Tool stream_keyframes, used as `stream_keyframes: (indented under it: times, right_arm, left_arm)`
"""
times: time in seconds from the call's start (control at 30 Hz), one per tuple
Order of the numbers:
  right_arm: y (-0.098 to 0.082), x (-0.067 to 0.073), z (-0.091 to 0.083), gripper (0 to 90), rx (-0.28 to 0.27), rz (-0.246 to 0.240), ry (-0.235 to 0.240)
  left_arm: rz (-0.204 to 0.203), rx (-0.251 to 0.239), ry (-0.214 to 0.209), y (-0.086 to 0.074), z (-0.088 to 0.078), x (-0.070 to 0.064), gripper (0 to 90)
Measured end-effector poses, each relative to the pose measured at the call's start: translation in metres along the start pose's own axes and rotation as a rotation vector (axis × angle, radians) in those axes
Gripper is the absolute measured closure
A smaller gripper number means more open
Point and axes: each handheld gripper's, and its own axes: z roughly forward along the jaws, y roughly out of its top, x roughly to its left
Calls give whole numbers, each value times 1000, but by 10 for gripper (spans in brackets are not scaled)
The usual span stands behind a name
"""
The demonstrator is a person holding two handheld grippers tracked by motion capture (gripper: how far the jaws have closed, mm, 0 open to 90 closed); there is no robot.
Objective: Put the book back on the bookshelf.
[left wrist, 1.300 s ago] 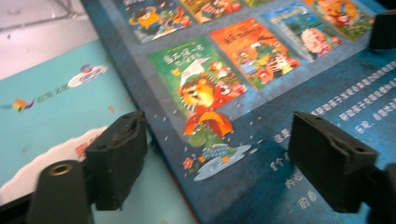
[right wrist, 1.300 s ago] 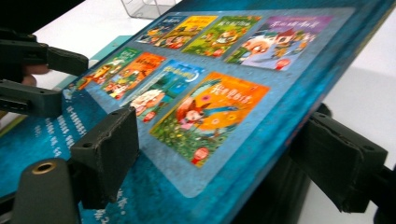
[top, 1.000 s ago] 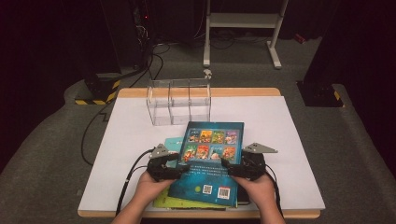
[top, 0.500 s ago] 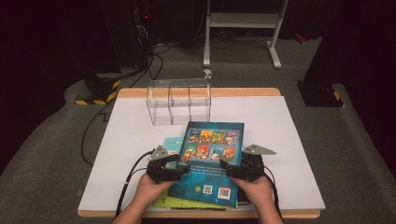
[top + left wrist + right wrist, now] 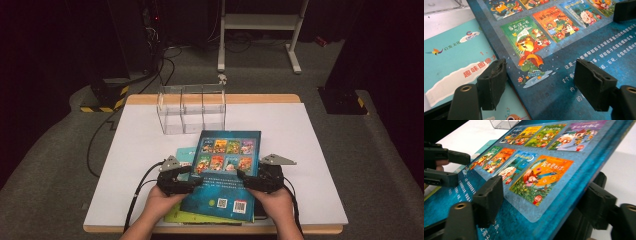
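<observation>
My right gripper [image 5: 544,202] has just been closing its blocky black jaws over the right edge of the glossy dark-blue book [image 5: 225,172], one above the cover, one below. My left gripper [image 5: 541,82] stands part open over its left edge. This flat rectangular book lies at the table's [image 5: 320,150] near edge atop a teal book [image 5: 182,155], long axis pointing away toward the clear plastic organizer [image 5: 192,107].

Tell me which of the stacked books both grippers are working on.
The dark blue book on top, its cover showing a grid of small picture-book covers; the light teal book lies beneath it.

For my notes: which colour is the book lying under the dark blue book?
Light turquoise book with white cloud shapes and red letters; the left gripper view shows it best.
</observation>
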Motion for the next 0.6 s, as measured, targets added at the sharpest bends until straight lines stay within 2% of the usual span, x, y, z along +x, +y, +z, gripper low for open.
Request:
stream_keyframes:
  times: [0.13, 0.2, 0.27, 0.4, 0.6]
  right_arm:
    - [0, -2, -3, 326, -7, 20, 1]
    - [0, -3, -5, 358, -16, 15, 2]
    - [-1, -2, -7, 363, -39, -8, -4]
    - [-2, -3, -9, 386, -59, -14, 6]
    - [-2, -3, -12, 419, -61, -8, 9]
  left_arm:
    - [-2, 0, 0, 0, 0, 0, 271]
    - [-6, -2, -3, 0, 0, 0, 271]
    - [-6, -3, -3, 0, 0, 0, 272]
    - [-11, -6, -6, 0, 0, 0, 271]
    - [-12, -7, -10, 0, 0, 0, 272]
